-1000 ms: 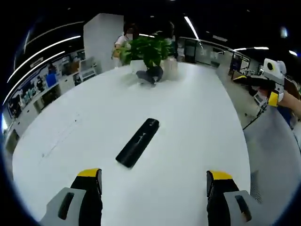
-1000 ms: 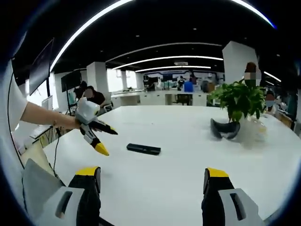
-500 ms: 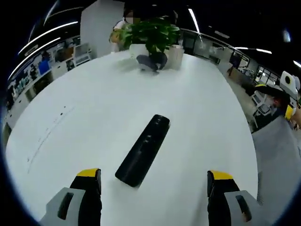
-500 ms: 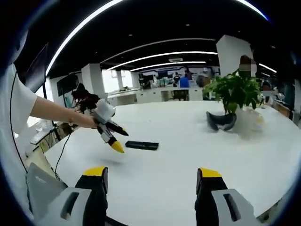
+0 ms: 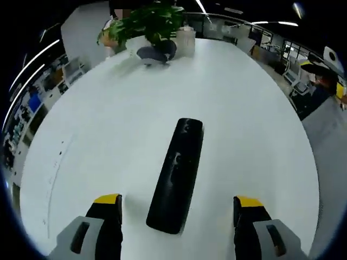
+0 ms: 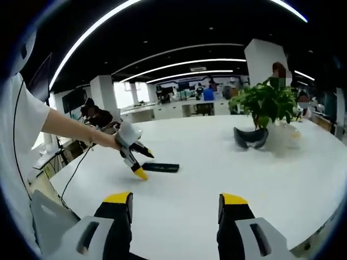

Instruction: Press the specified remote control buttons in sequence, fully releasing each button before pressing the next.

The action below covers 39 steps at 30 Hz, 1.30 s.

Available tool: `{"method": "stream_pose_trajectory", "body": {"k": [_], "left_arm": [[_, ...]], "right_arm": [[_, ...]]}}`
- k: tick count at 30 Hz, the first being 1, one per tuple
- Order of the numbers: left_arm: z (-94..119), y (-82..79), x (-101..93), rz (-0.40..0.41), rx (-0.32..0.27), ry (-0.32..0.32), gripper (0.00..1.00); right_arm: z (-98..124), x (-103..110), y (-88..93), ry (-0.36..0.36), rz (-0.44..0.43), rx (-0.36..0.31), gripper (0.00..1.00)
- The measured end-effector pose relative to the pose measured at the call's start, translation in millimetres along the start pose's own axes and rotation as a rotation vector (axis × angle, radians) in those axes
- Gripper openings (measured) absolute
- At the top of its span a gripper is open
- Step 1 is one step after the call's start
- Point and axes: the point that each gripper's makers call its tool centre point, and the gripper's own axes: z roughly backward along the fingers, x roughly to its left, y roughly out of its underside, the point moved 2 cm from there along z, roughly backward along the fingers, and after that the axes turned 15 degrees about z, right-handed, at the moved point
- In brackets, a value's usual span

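Here, your left gripper [image 5: 172, 208], jaws apart, hovers over the black remote [image 5: 176, 172] lying at 12 o'clock on the desk [image 5: 97, 119]; no button pressed yet—next, lower one tip onto the first.

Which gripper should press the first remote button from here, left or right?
Left. The left gripper hangs right by the remote, jaws open on either side of it; the right gripper is farther back.

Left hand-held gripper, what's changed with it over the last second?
The left hand-held gripper has come forward and down toward the remote control, which now lies between its open jaws in the left gripper view. Nothing was grasped. The remote, the potted plant and the right hand-held gripper kept their places.
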Motion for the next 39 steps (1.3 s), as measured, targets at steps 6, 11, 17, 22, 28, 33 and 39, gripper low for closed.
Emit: {"method": "stream_pose_trajectory", "body": {"k": [6,11,17,22,28,33,39], "left_arm": [[-3,-5.4,0.4,-0.033,0.019,0.040,0.62],[-5,-9.6,-5.6,-0.101,0.024,0.059,0.38],[-6,-6.5,-7.2,-0.112,0.045,0.066,0.24],[-3,1.6,-14.8,-0.120,0.061,0.073,0.24],[2,11.7,-28.5,-0.139,0.073,0.081,0.24],[6,21.6,-44.0,-0.128,0.068,0.078,0.24],[12,35.6,-64.5,-0.128,0.056,0.090,0.24]], "right_arm": [[-2,-4,0.5,0.003,-0.004,-0.004,0.54],[-1,-6,0.4,-0.009,-0.016,-0.018,0.44],[-3,-8,-2.0,-0.004,-0.020,-0.032,0.43],[-5,-6,-3.9,-0.009,-0.010,-0.036,0.43],[-8,-4,-6.4,-0.020,0.008,-0.041,0.43],[-10,0,-10.7,-0.026,0.016,-0.047,0.43],[-15,8,-16.3,-0.055,0.042,-0.048,0.42]]}}
